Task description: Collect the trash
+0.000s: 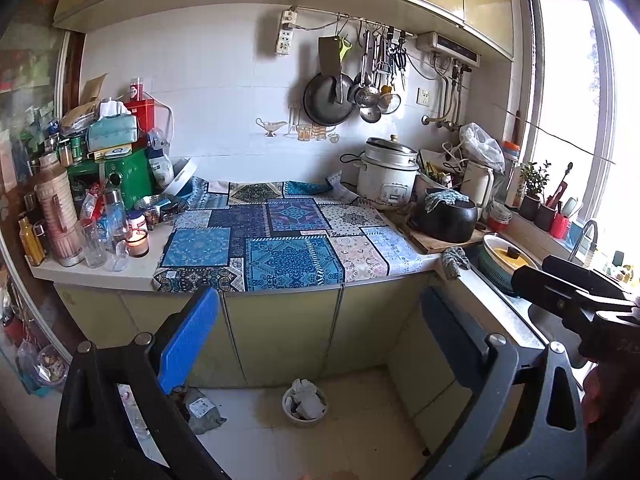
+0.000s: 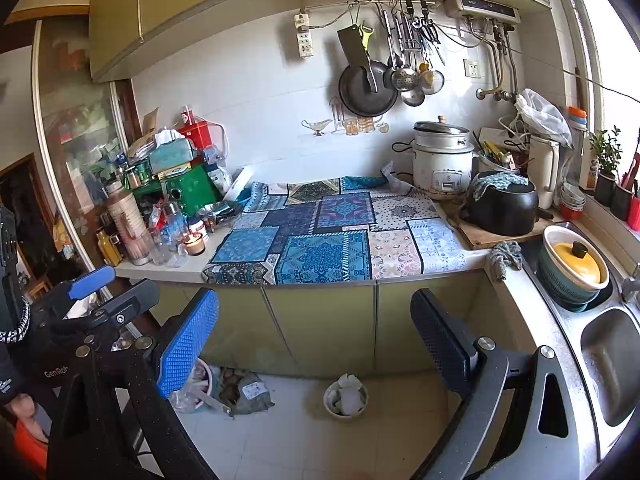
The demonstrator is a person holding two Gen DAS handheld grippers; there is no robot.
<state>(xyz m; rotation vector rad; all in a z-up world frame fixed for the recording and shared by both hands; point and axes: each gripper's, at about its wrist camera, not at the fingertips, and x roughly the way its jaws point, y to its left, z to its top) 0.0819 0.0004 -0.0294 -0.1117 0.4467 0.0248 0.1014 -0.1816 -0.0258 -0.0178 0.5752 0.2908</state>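
Observation:
A small round white trash bin point(image 1: 305, 401) stands on the tiled floor below the counter, filled with crumpled white paper; it also shows in the right wrist view point(image 2: 345, 396). My left gripper point(image 1: 320, 336) is open and empty, held in the air in front of the cabinet doors, above the bin. My right gripper point(image 2: 316, 340) is open and empty, at a like height. The right gripper shows at the right edge of the left wrist view point(image 1: 576, 296), and the left gripper at the left edge of the right wrist view point(image 2: 100, 300). A blue patchwork cloth point(image 1: 276, 240) covers the counter; I see no loose trash on it.
Bottles, jars, boxes and a lit candle point(image 1: 138, 242) crowd the counter's left end. A rice cooker point(image 1: 386, 174), a black pot point(image 1: 444, 216) and a rag point(image 1: 456, 262) sit at the right. The sink point(image 2: 612, 356) holds a colander with a yellow lid point(image 2: 572, 266). Bags point(image 2: 244, 394) lie on the floor.

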